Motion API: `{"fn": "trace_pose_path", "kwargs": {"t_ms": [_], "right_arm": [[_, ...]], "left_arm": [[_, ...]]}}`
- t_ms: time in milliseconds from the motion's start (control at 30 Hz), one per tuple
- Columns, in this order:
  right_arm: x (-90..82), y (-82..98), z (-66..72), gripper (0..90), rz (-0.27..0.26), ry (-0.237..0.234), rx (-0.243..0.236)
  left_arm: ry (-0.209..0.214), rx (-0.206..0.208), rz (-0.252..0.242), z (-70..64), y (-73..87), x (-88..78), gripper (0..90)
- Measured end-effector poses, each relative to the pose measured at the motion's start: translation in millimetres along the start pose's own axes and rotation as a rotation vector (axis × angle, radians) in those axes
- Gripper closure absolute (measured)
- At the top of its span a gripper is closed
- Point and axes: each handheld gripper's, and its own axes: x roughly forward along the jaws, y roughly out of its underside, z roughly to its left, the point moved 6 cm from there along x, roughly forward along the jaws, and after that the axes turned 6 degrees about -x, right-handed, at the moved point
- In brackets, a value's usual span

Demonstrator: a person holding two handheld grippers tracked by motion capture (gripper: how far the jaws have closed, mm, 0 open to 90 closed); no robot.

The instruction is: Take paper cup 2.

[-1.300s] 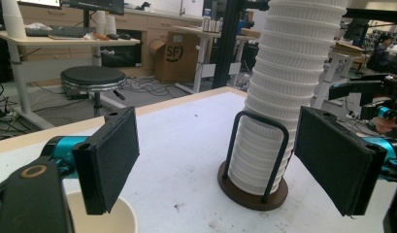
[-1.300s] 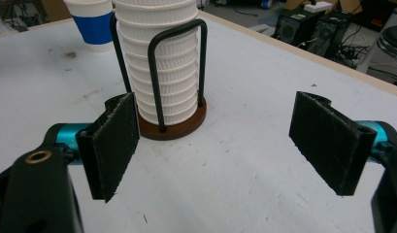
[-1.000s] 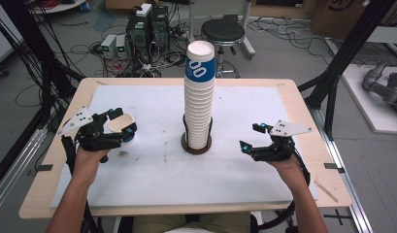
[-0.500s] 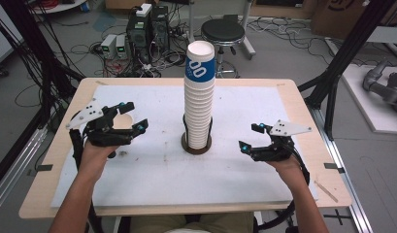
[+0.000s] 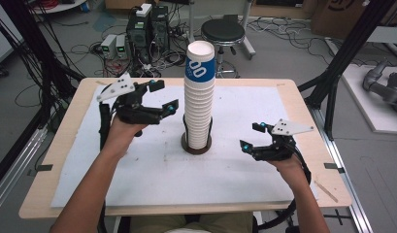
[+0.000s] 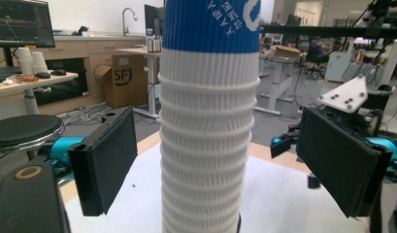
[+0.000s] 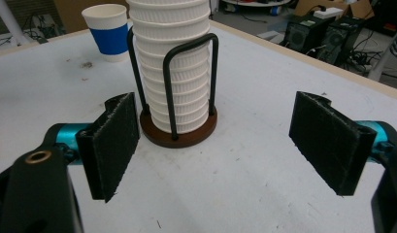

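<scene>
A tall stack of white ribbed paper cups (image 5: 200, 104), the top one with a blue band, stands in a black wire holder on a round brown base (image 7: 179, 136) at the table's middle. My left gripper (image 5: 166, 95) hovers raised just left of the stack. Its jaws have just been opening. In the left gripper view the stack (image 6: 208, 145) rises between the open pads (image 6: 108, 160) without touching them. My right gripper (image 5: 250, 136) rests low to the right of the holder, open and holding nothing. A single blue-banded cup (image 7: 108, 31) stands beyond the stack in the right gripper view.
A white mat (image 5: 162, 179) covers the wooden table (image 5: 55, 204). Behind the far edge stand a black stool (image 5: 223, 31) and computer boxes (image 5: 147, 24). A black frame post (image 5: 332, 92) rises at the right corner.
My left gripper has lifted off the single cup at the left and moved up and right toward the stack, its jaws wider apart. The right gripper has stayed put.
</scene>
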Motion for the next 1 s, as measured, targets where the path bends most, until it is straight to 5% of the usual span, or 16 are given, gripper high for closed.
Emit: {"fn": "trace_pose_path", "kwargs": {"t_ms": [500, 1000], "right_arm": [[-2.0, -1.1, 0.6, 18.7, -0.008, -0.005, -0.002], [-2.5, -3.3, 2.4, 18.7, -0.019, -0.012, 0.001]], "left_arm": [[0.028, -0.026, 0.066, 6.1, 6.9, 49.8, 13.2], [0.062, -0.008, 0.07, 8.4, 12.3, 59.4, 14.9]]}}
